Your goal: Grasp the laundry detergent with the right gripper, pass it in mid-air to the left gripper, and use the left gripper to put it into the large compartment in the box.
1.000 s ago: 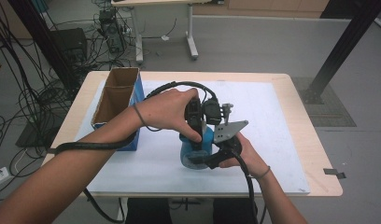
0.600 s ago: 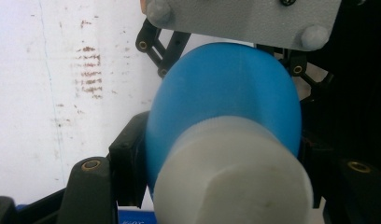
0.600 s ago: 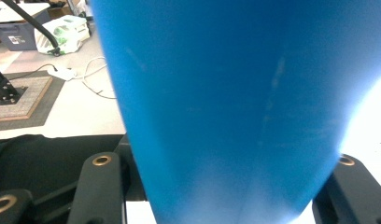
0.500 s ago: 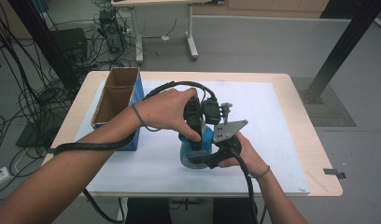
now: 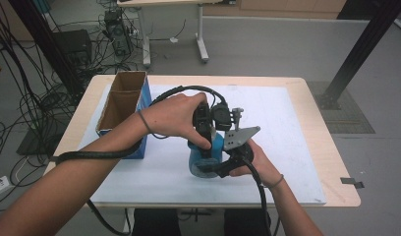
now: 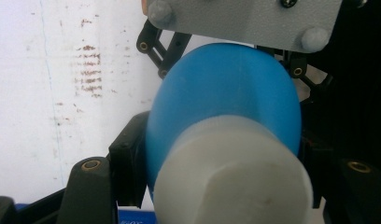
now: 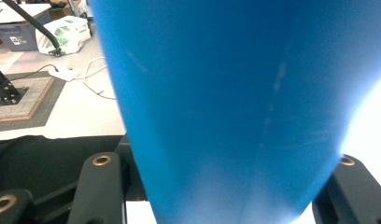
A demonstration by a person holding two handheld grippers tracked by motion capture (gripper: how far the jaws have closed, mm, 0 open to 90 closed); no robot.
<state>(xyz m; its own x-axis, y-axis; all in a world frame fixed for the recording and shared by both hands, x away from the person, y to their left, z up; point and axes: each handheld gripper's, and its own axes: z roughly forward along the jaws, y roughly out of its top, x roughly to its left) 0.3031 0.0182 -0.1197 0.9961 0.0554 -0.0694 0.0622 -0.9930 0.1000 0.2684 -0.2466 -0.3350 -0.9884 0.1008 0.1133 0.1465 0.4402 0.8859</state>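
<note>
both claws clamp blue plastic bottle with white cap: left gripper at cap end, right gripper on body. keep body clamp firm, turn cap squarely, avoid slip.

Blue bottle: smooth matt plastic; its white cap matt, faintly grainy, probably plastic too. Hand-held gripper jaws: black matt plastic with brass-coloured rivets; top plate grey, finely textured. Worktop: pale wood edge under white sheet, scuffed brown. Box: brown cardboard inside, blue outside.
</note>
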